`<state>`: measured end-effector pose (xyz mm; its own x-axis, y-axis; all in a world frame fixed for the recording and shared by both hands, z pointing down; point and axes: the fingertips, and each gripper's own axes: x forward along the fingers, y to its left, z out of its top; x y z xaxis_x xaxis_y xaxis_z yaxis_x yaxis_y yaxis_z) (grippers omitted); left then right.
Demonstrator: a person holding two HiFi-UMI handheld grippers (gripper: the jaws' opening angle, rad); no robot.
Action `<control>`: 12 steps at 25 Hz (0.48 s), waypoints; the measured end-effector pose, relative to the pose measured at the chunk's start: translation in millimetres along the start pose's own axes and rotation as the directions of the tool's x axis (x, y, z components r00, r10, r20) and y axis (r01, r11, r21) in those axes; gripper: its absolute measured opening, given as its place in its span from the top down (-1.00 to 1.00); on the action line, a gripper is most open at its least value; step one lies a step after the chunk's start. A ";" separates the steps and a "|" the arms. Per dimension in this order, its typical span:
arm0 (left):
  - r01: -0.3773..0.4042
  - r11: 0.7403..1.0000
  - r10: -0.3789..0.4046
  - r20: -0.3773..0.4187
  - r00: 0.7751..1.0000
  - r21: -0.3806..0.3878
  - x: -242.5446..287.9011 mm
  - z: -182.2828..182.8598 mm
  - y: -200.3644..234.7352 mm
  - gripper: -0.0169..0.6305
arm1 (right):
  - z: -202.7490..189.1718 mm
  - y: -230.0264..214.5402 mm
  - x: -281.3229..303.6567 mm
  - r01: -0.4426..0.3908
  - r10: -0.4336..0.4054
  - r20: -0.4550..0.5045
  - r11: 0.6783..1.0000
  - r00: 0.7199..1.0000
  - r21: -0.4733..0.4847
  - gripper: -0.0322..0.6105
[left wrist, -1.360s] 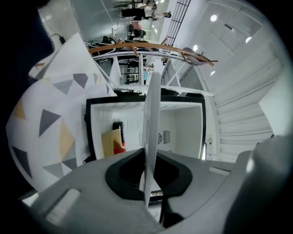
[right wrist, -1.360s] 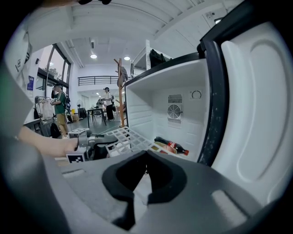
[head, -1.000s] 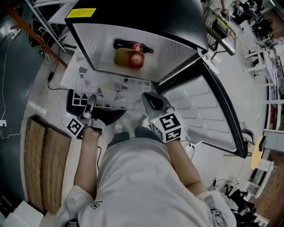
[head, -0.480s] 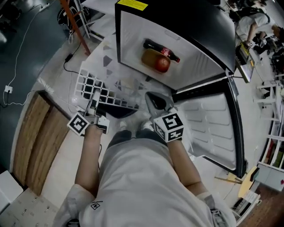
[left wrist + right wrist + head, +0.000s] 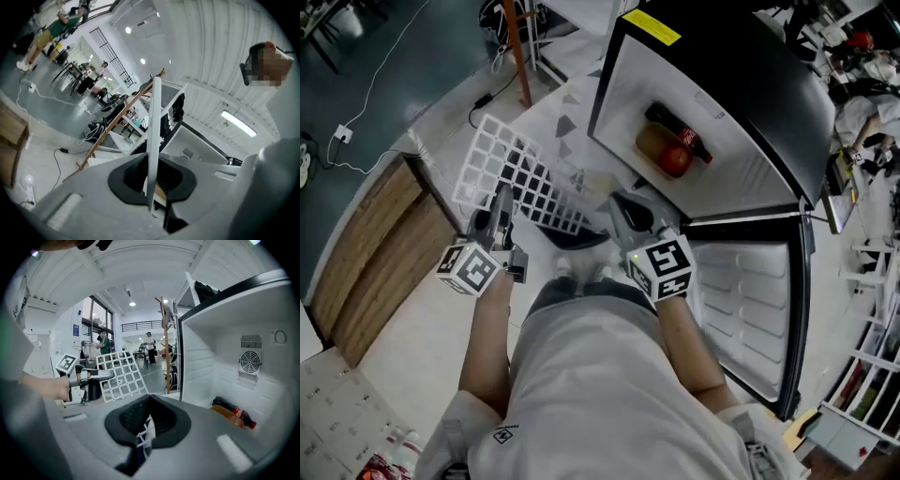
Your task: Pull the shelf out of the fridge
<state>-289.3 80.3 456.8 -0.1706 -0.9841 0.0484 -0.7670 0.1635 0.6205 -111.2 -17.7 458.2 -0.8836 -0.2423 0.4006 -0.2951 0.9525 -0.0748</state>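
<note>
White short-sleeved T-shirt (image 5: pixel 600 394), small logo (image 5: pixel 501 434)

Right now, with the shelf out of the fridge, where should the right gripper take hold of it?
Probably the outer frame wire at the corner nearest the right gripper, coming in edge-on from the fridge side. The shelf is a thin, tilted open grid, and the left gripper pinches its near edge.

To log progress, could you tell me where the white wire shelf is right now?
In the head view the shelf is outside the fridge, to its left, gripped at its near edge by the left gripper.
</note>
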 end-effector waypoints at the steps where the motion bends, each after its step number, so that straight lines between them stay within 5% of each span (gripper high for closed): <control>1: -0.012 0.999 0.012 0.007 1.000 0.035 -2.0 4.8 -3.6 0.85 | 2.6 0.5 1.8 -0.013 0.013 0.003 1.000 1.000 -0.007 0.89; 6: -0.059 0.982 0.052 0.041 0.998 0.178 -7.0 22.5 -20.8 0.86 | 14.5 1.6 9.9 -0.068 0.068 0.018 0.997 0.998 -0.035 0.89; 12: -0.103 0.928 0.091 0.051 0.995 0.359 -4.2 40.2 -37.5 0.86 | 33.6 4.3 19.9 -0.130 0.134 0.052 0.989 0.990 -0.075 0.89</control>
<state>-284.8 81.0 401.9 -0.2708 -0.9605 0.0645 -0.9159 0.2777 0.2898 -142.2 -24.6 435.2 -0.9329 -0.1216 0.3389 -0.1496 0.9871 -0.0575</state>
